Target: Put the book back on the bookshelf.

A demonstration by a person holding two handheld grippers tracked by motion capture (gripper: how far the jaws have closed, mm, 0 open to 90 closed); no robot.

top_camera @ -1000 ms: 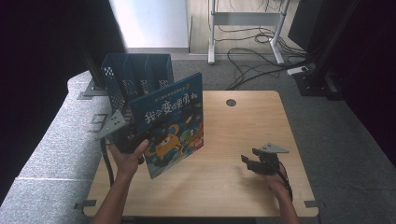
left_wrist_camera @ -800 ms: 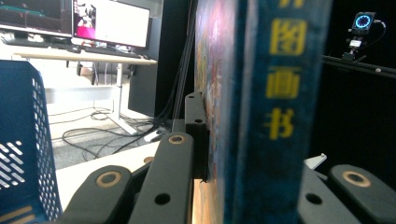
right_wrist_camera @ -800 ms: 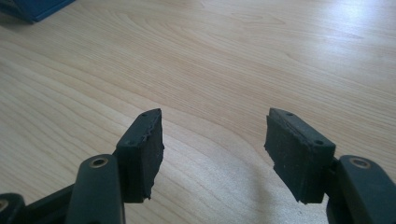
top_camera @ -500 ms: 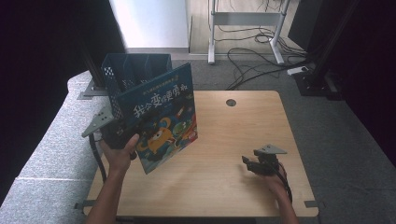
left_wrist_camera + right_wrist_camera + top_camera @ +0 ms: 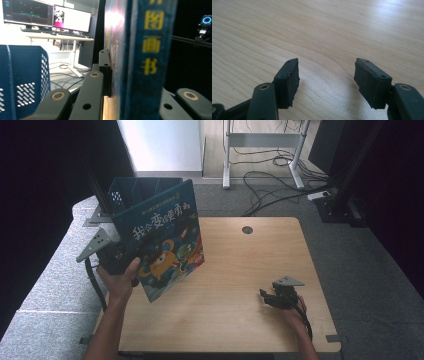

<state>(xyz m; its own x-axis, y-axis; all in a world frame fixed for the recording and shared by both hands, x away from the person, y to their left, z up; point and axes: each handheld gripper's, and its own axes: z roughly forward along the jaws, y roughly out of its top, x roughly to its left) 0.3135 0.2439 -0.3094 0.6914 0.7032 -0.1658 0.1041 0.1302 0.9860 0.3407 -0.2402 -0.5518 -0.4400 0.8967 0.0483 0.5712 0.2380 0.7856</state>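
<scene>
Lifted leftward, the book (image 5: 162,245) stands nearly upright, pinched in the left gripper (image 5: 120,260) jaws.

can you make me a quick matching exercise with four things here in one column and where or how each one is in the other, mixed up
Things:
1. book
2. blue basket
3. left tool
4. right tool

States:
A. open, low over bare wood at the right of the table
B. held upright, cover toward the camera
C. stands at the far left corner, behind the book
D. shut on the book's edge

Pairs: 1-B, 2-C, 3-D, 4-A
</scene>
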